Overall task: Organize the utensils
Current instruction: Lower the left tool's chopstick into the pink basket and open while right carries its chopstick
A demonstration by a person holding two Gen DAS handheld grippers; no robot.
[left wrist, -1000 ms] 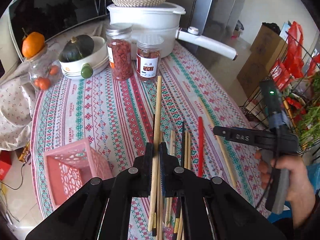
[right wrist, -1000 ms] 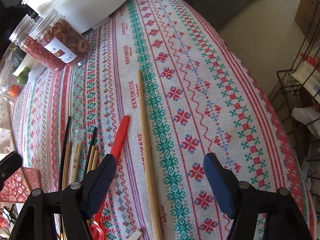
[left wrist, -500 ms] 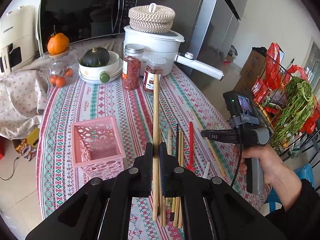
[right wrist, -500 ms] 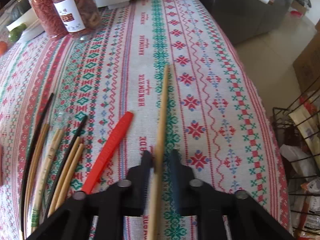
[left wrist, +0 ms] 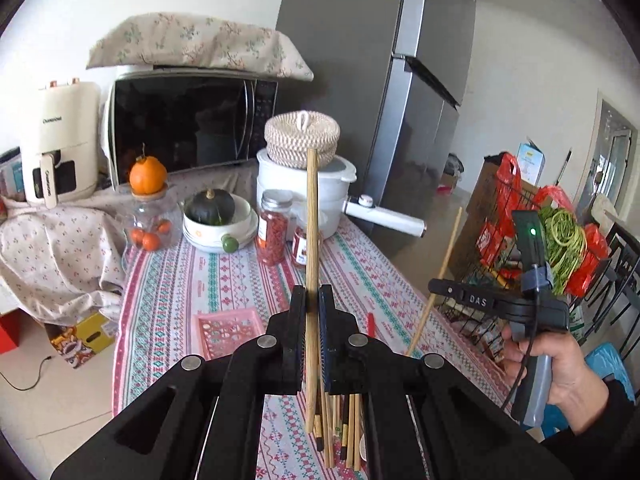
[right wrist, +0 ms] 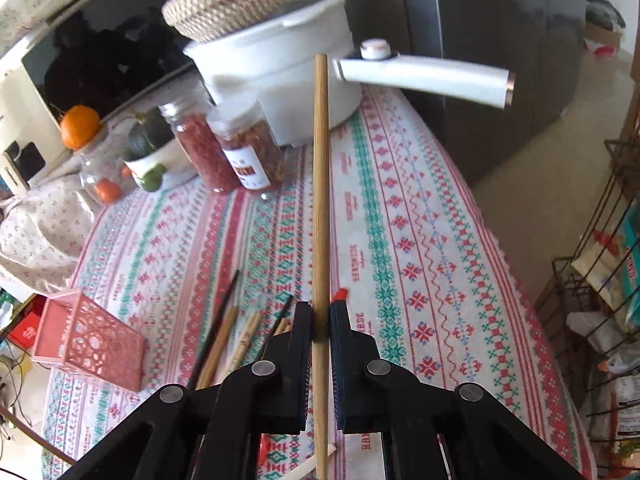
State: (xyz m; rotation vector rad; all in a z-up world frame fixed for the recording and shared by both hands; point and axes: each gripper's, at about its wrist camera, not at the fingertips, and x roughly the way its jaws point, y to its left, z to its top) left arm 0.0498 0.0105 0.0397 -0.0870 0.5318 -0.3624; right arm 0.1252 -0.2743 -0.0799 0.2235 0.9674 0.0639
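My left gripper (left wrist: 313,308) is shut on a long wooden chopstick (left wrist: 311,240), held in the air above the patterned tablecloth (left wrist: 180,280). In the right wrist view my right gripper (right wrist: 320,316) is shut on a second wooden chopstick (right wrist: 321,180), lifted clear of the cloth. The left wrist view shows that gripper (left wrist: 436,286) in a person's hand (left wrist: 560,364) at the right, its chopstick (left wrist: 440,272) slanting upward. Several loose chopsticks (right wrist: 228,332) and a red utensil handle (right wrist: 340,293) lie on the cloth below. A pink basket (right wrist: 88,340) stands to the left of them.
At the table's far end stand a white pot (left wrist: 304,188) with a long handle (right wrist: 424,78), two jars (right wrist: 228,148), a bowl holding a dark squash (left wrist: 216,220) and a glass jar topped by an orange (left wrist: 148,200). A wire rack (left wrist: 500,248) stands off the right edge.
My right gripper closed on the chopstick that lay on the cloth and lifted it. My left gripper rose with its chopstick and tilted up, so more of the room shows.
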